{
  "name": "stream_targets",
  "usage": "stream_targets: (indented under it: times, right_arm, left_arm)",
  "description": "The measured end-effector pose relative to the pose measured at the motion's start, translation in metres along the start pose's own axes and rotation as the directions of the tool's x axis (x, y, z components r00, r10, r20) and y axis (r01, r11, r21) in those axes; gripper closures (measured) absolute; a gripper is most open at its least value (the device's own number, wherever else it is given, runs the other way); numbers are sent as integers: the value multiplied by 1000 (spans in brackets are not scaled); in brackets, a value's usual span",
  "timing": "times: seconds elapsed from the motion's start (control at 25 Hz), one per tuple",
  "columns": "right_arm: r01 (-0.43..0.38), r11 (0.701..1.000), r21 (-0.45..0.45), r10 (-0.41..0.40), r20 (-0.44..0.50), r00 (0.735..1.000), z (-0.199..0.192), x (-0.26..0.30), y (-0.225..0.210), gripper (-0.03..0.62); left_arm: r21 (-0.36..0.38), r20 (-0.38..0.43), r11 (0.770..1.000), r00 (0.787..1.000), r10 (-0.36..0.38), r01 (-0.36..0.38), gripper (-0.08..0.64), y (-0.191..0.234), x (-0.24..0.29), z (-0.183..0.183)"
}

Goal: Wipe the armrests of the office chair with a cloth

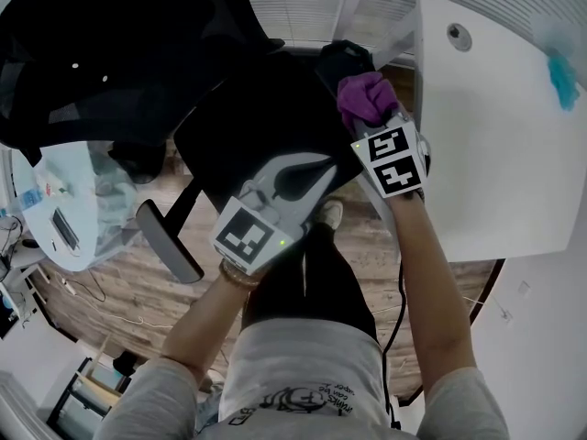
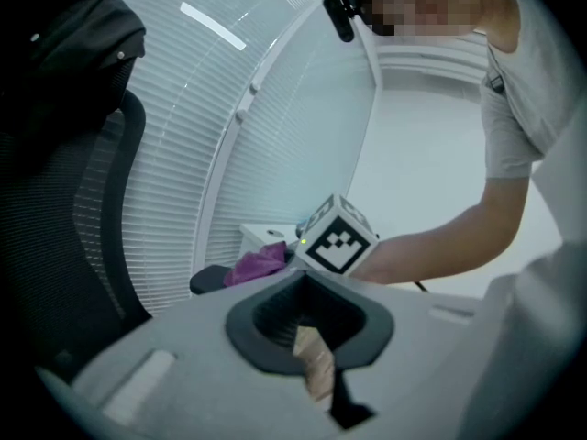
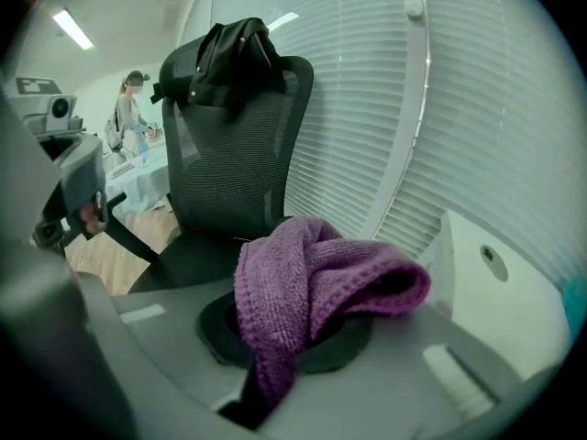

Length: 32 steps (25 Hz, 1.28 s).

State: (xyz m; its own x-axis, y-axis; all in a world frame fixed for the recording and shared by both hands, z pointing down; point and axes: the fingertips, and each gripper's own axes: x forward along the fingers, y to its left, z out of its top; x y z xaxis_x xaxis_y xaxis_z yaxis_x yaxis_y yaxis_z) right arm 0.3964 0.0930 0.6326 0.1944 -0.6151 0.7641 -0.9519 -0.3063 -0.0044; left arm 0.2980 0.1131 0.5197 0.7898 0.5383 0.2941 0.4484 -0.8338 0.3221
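Purple cloth (image 1: pixel 364 99) bunched in right gripper (image 1: pixel 371 126), jaws clamped on it, pressed at the chair (image 1: pixel 257 126) armrest (image 1: pixel 347 58) on the desk side. Left gripper (image 1: pixel 295 180) over chair seat, jaws closed to a slit, nothing between. White desk (image 1: pixel 495 154) just beside that armrest. Black jacket (image 1: pixel 92 53) draped over chair back. Other armrest (image 1: pixel 170 241) on the chair's far side, well apart from both grippers.
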Motion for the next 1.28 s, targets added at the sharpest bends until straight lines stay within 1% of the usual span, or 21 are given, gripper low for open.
stream_targets:
  times: [0.28,0.44,0.6,0.8,1.08,1.28]
  right_arm:
    - [-31,998,-55,29,-43,999,33,32,-5,561]
    - [-40,998,-49,38,-38,999,50,48,-6,561]
    - [-35,998,-55,34,-35,999,54,50,-7,561]
    - [-33,996,-82,30,-44,999,43,38,-5,563]
    - [-35,997,-74,29,-81,996,15,13,0,563]
    - [-30,998,-58,24,-105,994,-13,-13,3,563]
  left_arm:
    - [-9,5,1000,1000,3,-3,558,-1,-3,2]
    - [-8,-2,1000,1000,4,-4,558,-1,-5,0]
    - [-11,-5,1000,1000,6,-6,558,-1,-8,0]
    - [3,-11,1000,1000,2,-2,558,-4,-10,0]
    - [-8,-1,1000,1000,4,-4,558,-10,-13,3]
    - [17,-13,1000,1000,-11,11,558,-16,-15,2]
